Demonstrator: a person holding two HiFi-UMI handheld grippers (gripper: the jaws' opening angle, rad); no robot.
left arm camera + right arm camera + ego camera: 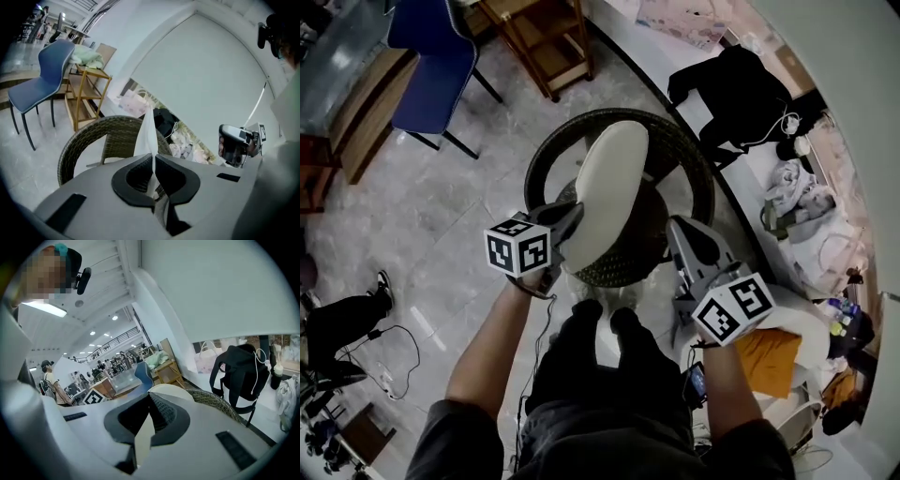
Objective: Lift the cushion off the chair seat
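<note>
A cream cushion (609, 187) hangs tilted on edge above the round dark wicker chair (689, 159), clear of its seat. My left gripper (572, 216) is shut on the cushion's near left edge. In the left gripper view the thin cream edge (146, 136) rises from between the closed jaws of the left gripper (153, 159), with the chair's rim (93, 131) behind. My right gripper (673, 230) is at the cushion's right side. In the right gripper view a strip of cream fabric is pinched in the right gripper (149, 399), the cushion (171, 391) showing just beyond it.
A blue chair (436, 56) and a wooden shelf stand (544, 37) are on the floor beyond the wicker chair. A black backpack (741, 94) and bags (797, 192) lie along the curved white wall at right. A person's legs (347, 314) and cables are at the left.
</note>
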